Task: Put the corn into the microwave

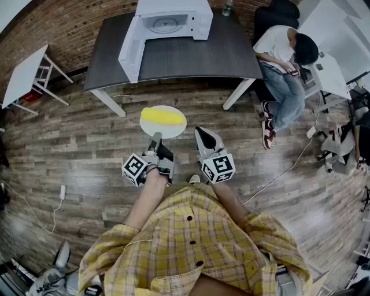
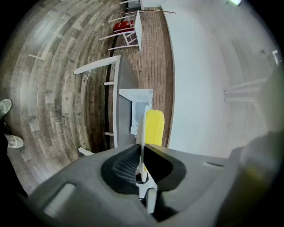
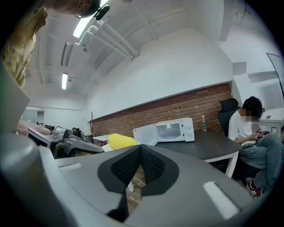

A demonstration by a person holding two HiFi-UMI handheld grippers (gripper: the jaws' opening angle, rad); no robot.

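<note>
Plainly, yellow corn lying flat on a white plate, well short of the microwave and in line with its open front. Clamped on the plate's rim, on the side away from the microwave: the left gripper, jaws drawn in to the rim's thickness, corn just past the tips and not touched by them. In the left gripper view, plate edge-on between the pads, corn beyond, microwave behind both. Just beside the plate, about as far from the microwave: the right gripper, its 2 jaws pressed together on nothing, apart from plate and corn. Microwave door swung wide, round turntable showing inside, all on a dark table. Black-and-white square markers on both gripper cubes. Print on the microwave's control panel too small to read.
</note>
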